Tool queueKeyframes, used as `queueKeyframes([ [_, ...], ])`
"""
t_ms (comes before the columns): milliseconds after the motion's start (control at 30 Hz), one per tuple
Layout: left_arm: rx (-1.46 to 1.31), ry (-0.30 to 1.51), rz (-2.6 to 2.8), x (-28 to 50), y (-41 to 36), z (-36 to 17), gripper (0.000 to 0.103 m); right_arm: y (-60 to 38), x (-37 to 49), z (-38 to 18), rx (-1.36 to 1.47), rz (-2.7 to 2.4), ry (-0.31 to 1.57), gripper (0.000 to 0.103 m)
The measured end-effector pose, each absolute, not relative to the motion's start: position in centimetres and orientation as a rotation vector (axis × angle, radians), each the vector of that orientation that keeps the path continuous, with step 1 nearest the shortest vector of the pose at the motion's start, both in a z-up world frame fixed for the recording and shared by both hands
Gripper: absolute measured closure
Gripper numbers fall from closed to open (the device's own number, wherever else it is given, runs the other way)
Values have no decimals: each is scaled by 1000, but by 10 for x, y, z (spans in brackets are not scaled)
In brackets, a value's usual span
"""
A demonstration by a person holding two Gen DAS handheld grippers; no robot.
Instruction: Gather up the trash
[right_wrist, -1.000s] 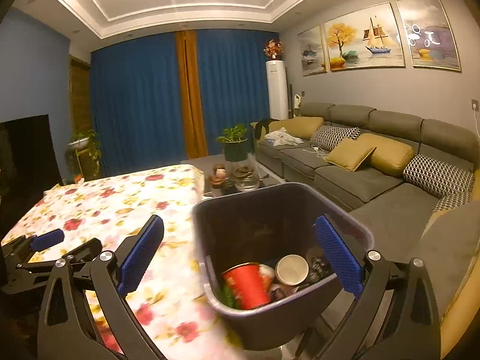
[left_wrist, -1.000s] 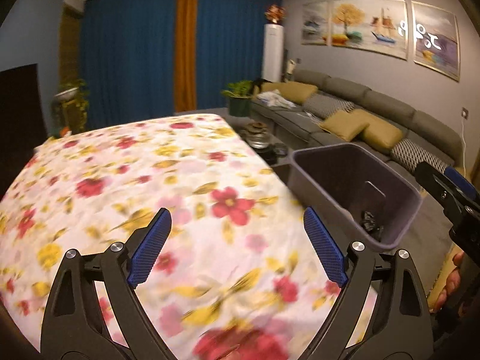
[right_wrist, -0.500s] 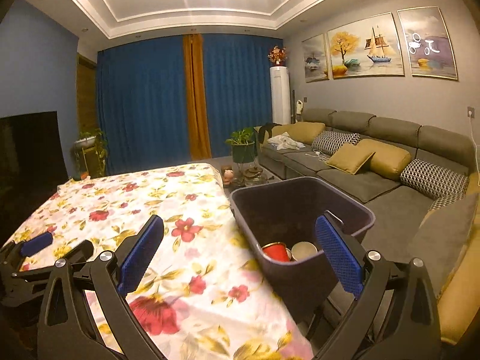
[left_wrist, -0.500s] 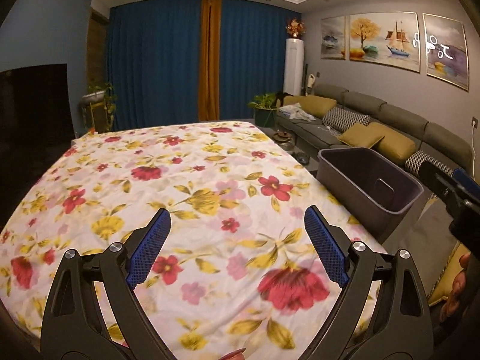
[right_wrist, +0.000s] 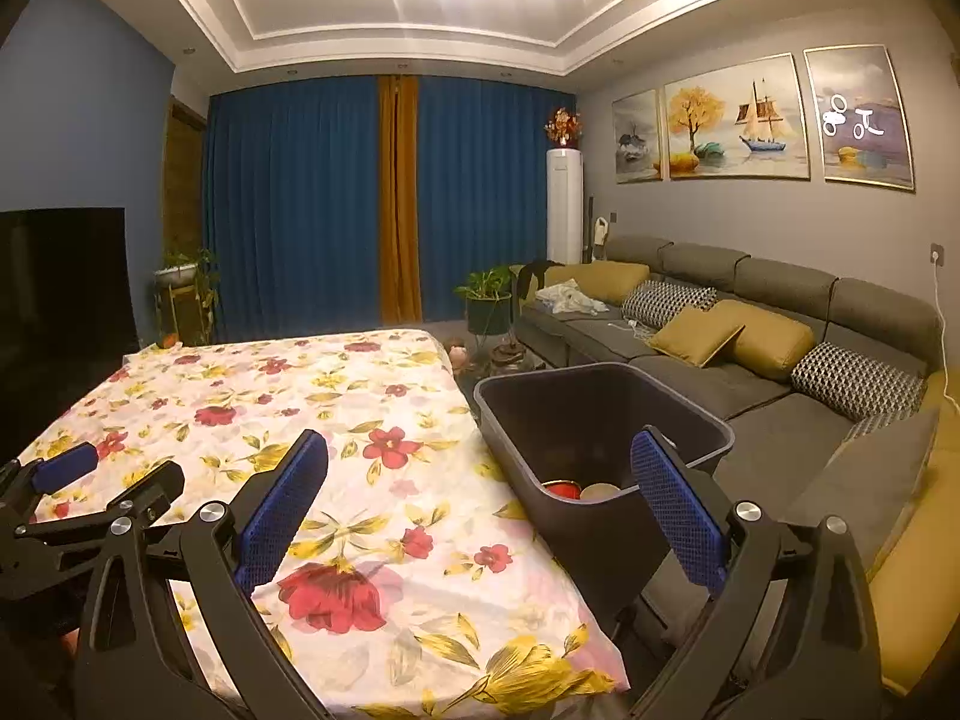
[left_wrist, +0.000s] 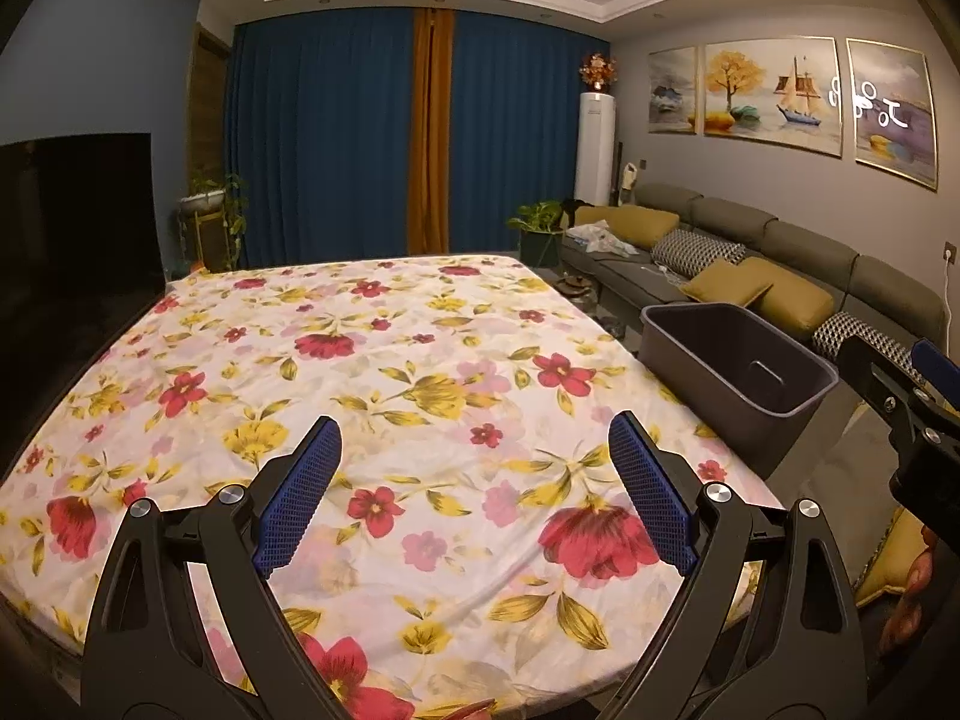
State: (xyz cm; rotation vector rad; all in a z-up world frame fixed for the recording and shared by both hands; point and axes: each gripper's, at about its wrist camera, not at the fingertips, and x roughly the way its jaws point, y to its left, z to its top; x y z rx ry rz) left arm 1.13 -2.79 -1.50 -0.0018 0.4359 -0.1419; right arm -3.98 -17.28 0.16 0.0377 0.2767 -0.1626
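A dark grey trash bin (right_wrist: 600, 414) stands at the right edge of the floral-cloth table (right_wrist: 336, 420); it also shows in the left wrist view (left_wrist: 732, 360). Inside it I see a red cup (right_wrist: 561, 487) and a white cup (right_wrist: 600, 490). My right gripper (right_wrist: 480, 504) is open and empty, above the table's near right corner, short of the bin. My left gripper (left_wrist: 474, 492) is open and empty above the table's near edge (left_wrist: 420, 396). The right gripper shows at the right edge of the left wrist view (left_wrist: 900, 390); the left one at the left edge of the right wrist view (right_wrist: 90, 480).
A grey sofa (right_wrist: 780, 330) with yellow and patterned cushions runs along the right wall. A potted plant (right_wrist: 489, 300) and a low table with small items (right_wrist: 504, 354) stand beyond the bin. Blue curtains (right_wrist: 300, 204) and a dark TV (right_wrist: 60, 276) are at the back.
Both grippers have pulled back and risen away from the bin; the bin looks smaller and farther off, and more of the table shows. Both stay open.
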Motion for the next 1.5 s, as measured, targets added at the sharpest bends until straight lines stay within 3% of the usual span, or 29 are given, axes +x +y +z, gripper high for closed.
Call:
queueKeyframes([
  [1500,11,423,-165,3,-37,-8,14,-181,-47,3,52,-178,275,6],
])
